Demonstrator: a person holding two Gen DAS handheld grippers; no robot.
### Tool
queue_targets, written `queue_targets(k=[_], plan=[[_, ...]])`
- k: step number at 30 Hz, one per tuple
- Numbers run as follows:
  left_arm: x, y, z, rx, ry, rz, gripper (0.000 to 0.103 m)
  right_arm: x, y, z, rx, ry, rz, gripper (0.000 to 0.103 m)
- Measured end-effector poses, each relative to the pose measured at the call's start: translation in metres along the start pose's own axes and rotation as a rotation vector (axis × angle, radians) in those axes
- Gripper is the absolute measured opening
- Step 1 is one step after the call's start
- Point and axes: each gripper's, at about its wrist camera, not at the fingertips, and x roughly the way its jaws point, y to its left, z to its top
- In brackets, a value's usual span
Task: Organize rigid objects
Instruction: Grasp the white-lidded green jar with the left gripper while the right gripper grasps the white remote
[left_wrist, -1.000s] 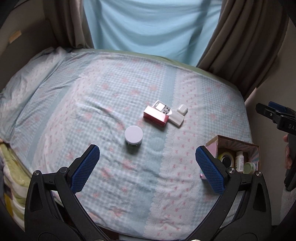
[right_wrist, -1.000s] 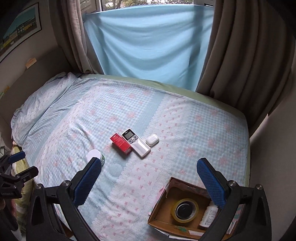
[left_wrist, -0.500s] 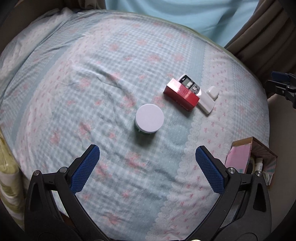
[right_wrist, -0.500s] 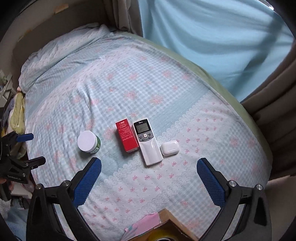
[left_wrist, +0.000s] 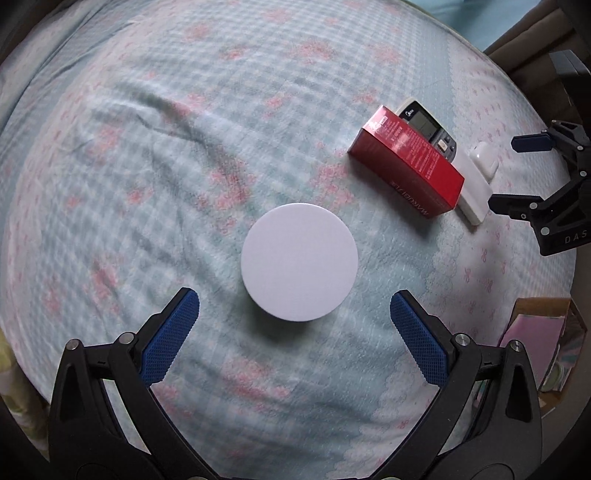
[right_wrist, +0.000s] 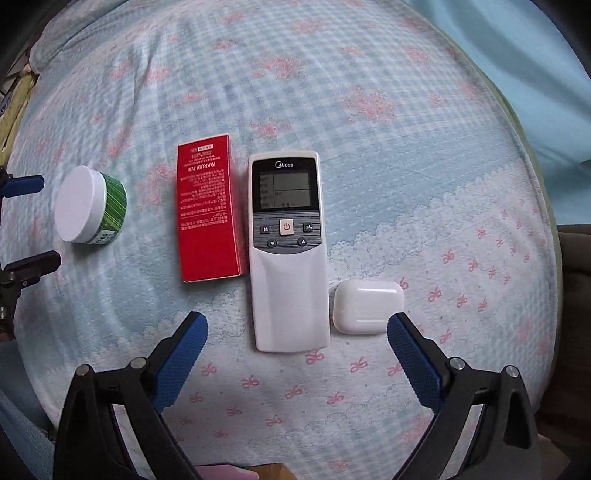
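Left wrist, open tongs (left_wrist: 294, 321) above jar (left_wrist: 299, 262)

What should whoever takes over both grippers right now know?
Left gripper: open, empty, poised over the white-lidded green jar.
Right gripper: open, empty, over the lower end of the Midea remote.
On the bedspread, in a row: the jar, the red box, the remote, then the white earbud case by the remote's lower right. Box and remote lie side by side, close or touching.
The cardboard box at the bed's edge already holds some items.
Done: nothing gripped yet. Left: all four, presumably into that box; the jar looks like the likely first pick.
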Motion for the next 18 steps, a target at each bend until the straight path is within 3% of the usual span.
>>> queue_targets(k=[3,6,11,18], plan=[[0.014,-0.004,0.003,0.003,0.016,0.000,0.103,0.020,0.005,0.006,-0.057,0.032,-0.019,0.086],[0.025,-0.007,0.004,0.006,0.027,0.002,0.103,0.035,0.008,0.010,-0.117,0.049,-0.048,0.085],[0.036,-0.009,0.007,0.004,0.029,0.003,0.103,0.049,0.006,0.020,-0.140,0.068,-0.020,0.076],[0.052,-0.008,0.009,-0.011,0.048,-0.008,0.087,0.063,0.014,0.029,-0.183,0.103,0.007,0.072]])
